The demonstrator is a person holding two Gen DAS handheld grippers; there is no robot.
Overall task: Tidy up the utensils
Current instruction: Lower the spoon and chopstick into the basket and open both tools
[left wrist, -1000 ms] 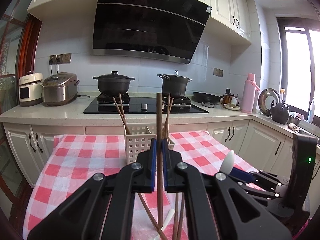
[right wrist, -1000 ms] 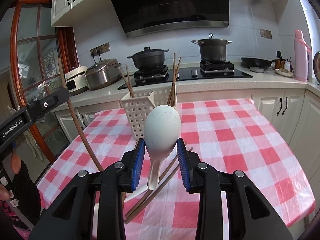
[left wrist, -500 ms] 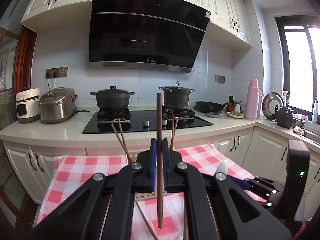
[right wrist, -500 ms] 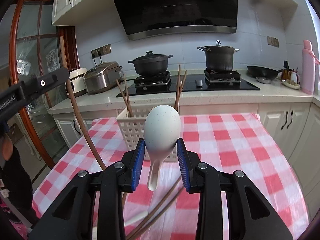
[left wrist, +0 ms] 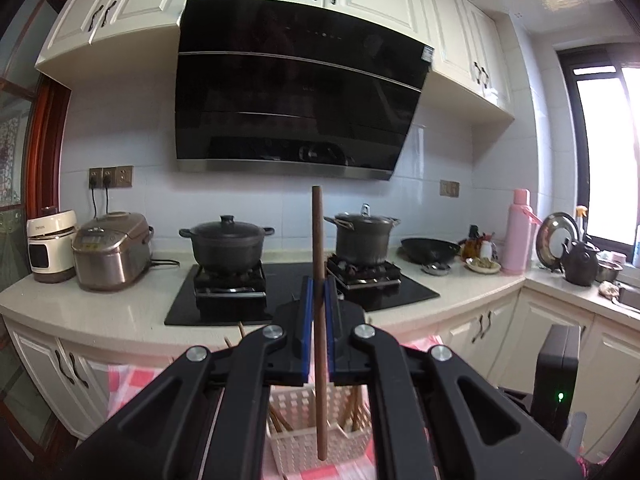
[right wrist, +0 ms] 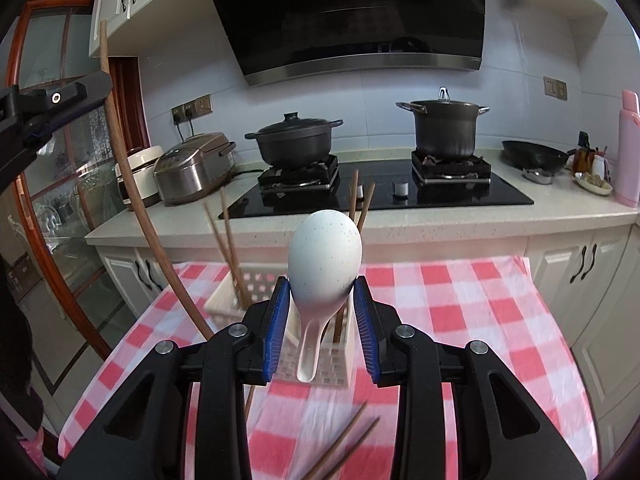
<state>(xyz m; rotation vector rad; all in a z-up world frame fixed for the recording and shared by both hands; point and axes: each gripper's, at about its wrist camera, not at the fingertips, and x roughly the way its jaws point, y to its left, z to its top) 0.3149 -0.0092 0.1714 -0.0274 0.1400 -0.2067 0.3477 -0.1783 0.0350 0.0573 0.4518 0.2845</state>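
Since a second ago we have lifted both tools: in the left view the table has sunk almost out of sight and the basket point(left wrist: 320, 436) now sits low at 6 o'clock, while in the right view the basket point(right wrist: 316, 344) has slid in under the spoon. Our left gripper point(left wrist: 319, 312) is clamped tight on one chopstick point(left wrist: 319, 264), held upright, its lower tip hanging over the basket. Our right gripper point(right wrist: 322, 320) pinches the spoon point(right wrist: 325, 258), bowl up at 12 o'clock, handle pointing down toward the basket; the jaws stand moderately wide around the bowl. More chopsticks point(right wrist: 230, 240) lean inside the basket at 10 o'clock, and a loose pair point(right wrist: 344, 444) lies on the checked cloth point(right wrist: 460, 320) at 6 o'clock. At 9 o'clock in the right view the left gripper point(right wrist: 52, 100) shows with its chopstick point(right wrist: 132, 184) slanting down
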